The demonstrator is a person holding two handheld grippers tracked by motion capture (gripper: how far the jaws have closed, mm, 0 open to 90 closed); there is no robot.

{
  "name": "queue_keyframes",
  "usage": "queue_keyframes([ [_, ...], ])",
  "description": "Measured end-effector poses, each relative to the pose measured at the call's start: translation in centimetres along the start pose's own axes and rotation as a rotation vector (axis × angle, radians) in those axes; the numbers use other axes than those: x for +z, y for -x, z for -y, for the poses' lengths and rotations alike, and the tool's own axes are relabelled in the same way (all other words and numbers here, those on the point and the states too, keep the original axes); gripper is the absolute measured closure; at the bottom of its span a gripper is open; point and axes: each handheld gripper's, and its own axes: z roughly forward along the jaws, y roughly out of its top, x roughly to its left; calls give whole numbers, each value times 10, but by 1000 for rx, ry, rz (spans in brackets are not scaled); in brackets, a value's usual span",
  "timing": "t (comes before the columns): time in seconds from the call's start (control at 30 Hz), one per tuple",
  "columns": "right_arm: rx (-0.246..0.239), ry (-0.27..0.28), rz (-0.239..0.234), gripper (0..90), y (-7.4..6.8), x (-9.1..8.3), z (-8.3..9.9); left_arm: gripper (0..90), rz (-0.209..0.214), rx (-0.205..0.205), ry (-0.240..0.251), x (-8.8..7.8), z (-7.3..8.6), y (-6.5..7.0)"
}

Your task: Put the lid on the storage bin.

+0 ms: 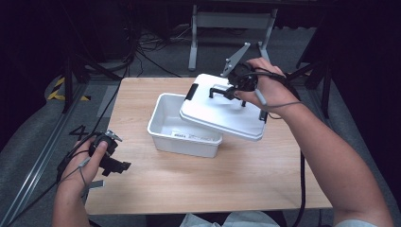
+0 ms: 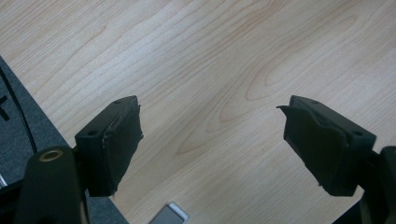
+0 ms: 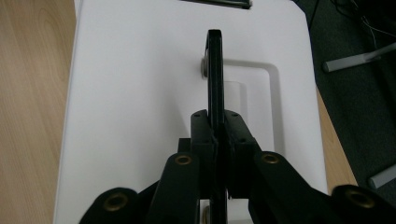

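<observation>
A: Left gripper [image 1: 111, 158] is closest, at the near left of the worktop [image 1: 142, 184], held in the person's left hand [image 1: 82, 163]. How are its fingers?

B: Wide apart, nothing btw them. In the left gripper view the two black fingers [image 2: 116, 144] stand over bare wood, not touching anything.

A: And the right gripper [image 1: 231, 90]?

B: Its fingers [image 3: 205, 133] are closed on the black handle [image 3: 215, 70] of the white lid [image 1: 222, 113]. In the right gripper view the thin handle goes straight btw the pads, which press on it from both sides.

A: Where is the lid?

B: Lifted and tilted, above the right part of the white box [image 1: 184, 130]. Its left edge overlaps the box opening; the right side sticks out past the box.

A: The box?

B: Standing approx. at the worktop centre, open, with a small label on its inner front wall.
</observation>
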Motion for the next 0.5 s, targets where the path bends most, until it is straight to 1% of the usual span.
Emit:
queue_keyframes([
  [0.13,-20,6,-8,849,-3,10,-12,193,2,2,1,0,0,1],
  [0.17,-19,10,-12,849,-4,12,-14,193,4,4,0,0,0,1],
  [0.27,-47,15,-23,849,-6,20,-24,192,5,3,-2,0,0,0],
  [0.43,-58,29,-38,849,-10,27,-34,194,8,3,-2,1,0,0],
  [0.5,-70,36,-42,850,-11,34,-41,192,8,3,-1,0,0,0],
])
